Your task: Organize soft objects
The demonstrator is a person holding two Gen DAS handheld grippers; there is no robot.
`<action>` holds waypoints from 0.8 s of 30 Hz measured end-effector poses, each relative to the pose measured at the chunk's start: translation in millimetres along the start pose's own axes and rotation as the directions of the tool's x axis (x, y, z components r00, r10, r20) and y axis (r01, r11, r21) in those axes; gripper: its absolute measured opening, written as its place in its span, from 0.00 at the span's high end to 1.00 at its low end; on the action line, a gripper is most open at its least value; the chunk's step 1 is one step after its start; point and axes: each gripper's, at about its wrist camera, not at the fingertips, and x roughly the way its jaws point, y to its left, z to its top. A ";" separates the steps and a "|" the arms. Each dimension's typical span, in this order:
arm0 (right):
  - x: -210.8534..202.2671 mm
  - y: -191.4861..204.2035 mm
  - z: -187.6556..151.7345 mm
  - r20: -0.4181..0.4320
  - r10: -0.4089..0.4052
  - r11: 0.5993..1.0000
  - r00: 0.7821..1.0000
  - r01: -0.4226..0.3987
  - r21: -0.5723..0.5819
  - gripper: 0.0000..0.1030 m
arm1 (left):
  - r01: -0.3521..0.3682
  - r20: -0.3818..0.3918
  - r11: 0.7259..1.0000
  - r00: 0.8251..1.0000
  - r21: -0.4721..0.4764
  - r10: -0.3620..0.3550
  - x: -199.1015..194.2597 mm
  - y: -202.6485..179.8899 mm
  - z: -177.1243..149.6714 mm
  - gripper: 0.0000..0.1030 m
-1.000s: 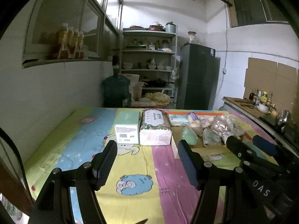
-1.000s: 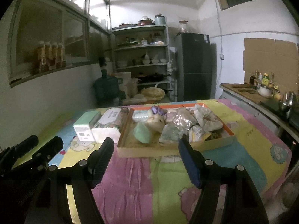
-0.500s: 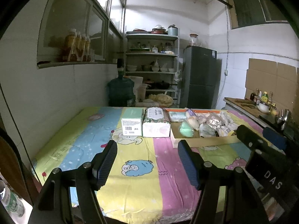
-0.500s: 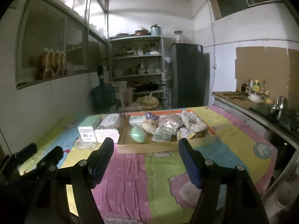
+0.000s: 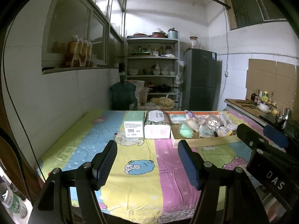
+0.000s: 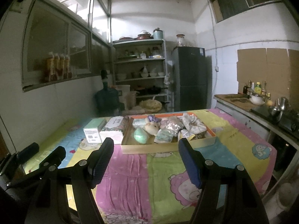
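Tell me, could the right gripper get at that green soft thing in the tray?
Probably yes: the right gripper is open and empty, and the green soft thing lies at the tray's near edge, uncovered, across bare tablecloth.

We see a table (image 5: 78,145) covered with a bright cloth (image 5: 142,184) in pink, yellow, green and blue stripes with cartoon animals on it. On the cloth sit a green box (image 5: 135,124), a pack of tissues (image 5: 157,124) just beside it, and a flat wooden tray (image 5: 205,142) next to the pack. The tray is full of soft toys and little bags.
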 end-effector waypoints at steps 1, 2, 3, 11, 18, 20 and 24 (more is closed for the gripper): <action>-0.2 0.0 -0.1 0.000 0.000 1.000 1.000 0.000 0.000 0.29 | 0.001 -0.001 1.000 1.000 0.001 -0.001 0.1 -0.1 0.1 0.35; 0.4 -0.1 0.1 0.000 0.000 1.000 1.000 0.000 0.001 0.29 | 0.000 0.000 1.000 1.000 0.000 0.000 -0.4 -0.5 -0.2 0.35; 0.5 -0.1 0.1 -0.001 -0.001 1.000 1.000 0.001 0.001 0.29 | 0.000 0.000 1.000 1.000 0.000 0.000 -0.4 -0.7 -0.1 0.35; -0.5 0.1 -0.1 -0.008 0.003 1.000 1.000 -0.003 0.005 0.29 | 0.001 -0.002 1.000 1.000 0.001 -0.001 -0.1 -0.9 0.4 0.35; -0.9 0.1 0.1 -0.007 0.003 1.000 1.000 -0.003 0.005 0.29 | 0.004 -0.001 1.000 1.000 0.005 -0.004 0.2 -1.9 1.0 0.35; -0.5 0.0 0.3 -0.007 0.004 1.000 1.000 -0.004 0.005 0.29 | 0.005 0.001 1.000 1.000 0.007 -0.005 0.4 -2.7 1.3 0.35; -0.6 0.2 0.5 -0.007 0.003 1.000 1.000 -0.003 0.004 0.29 | 0.006 0.000 1.000 1.000 0.008 -0.006 0.6 -3.2 1.5 0.35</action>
